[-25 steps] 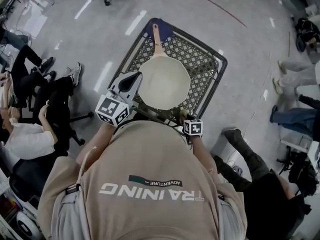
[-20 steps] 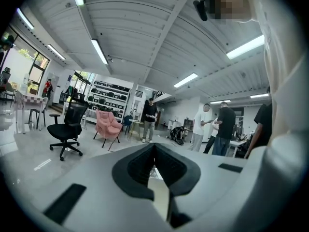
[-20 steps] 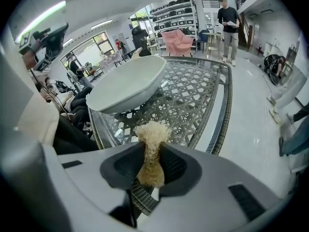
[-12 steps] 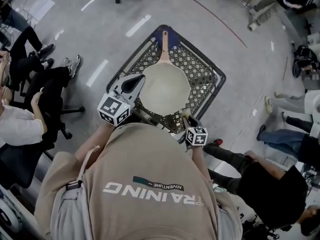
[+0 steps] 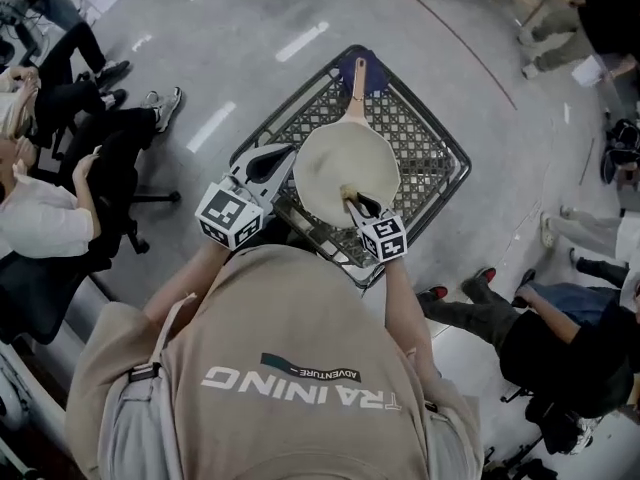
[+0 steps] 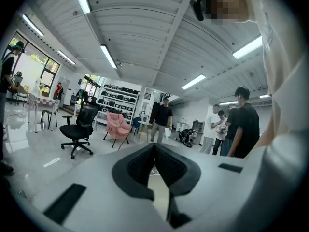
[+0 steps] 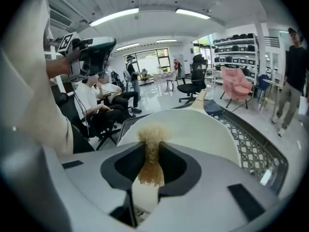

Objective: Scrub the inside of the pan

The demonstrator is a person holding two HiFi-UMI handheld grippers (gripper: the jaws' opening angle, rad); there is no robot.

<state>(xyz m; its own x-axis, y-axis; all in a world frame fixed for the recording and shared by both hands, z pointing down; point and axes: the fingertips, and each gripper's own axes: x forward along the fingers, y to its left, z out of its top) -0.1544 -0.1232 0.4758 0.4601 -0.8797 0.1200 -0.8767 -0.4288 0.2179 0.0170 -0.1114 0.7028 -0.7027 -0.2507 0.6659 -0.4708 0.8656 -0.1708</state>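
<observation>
A cream pan (image 5: pixel 335 163) lies on a black lattice table (image 5: pixel 432 140), its wooden handle (image 5: pixel 357 76) pointing away from me. My right gripper (image 5: pixel 350 200) is over the near part of the pan's inside, shut on a tan fibrous scrubber (image 7: pixel 152 134) that sticks out past the jaws toward the pan (image 7: pixel 198 129); the jaws are still easing together on it. My left gripper (image 5: pixel 288 151) hovers at the pan's left rim, tips together with nothing seen between them. In the left gripper view, the left gripper (image 6: pixel 154 146) faces out into the room and the pan is hidden.
A dark blue pad (image 5: pixel 375 66) lies under the handle's end. Seated people and chairs (image 5: pixel 70 168) crowd the left side. More legs and feet (image 5: pixel 500 318) are on the floor to the right. An office chair (image 6: pixel 79 127) stands across the room.
My right gripper has moved from the table's near edge forward over the pan, carrying the scrubber. The left gripper has stayed by the pan's left rim. The view has shifted slightly.
</observation>
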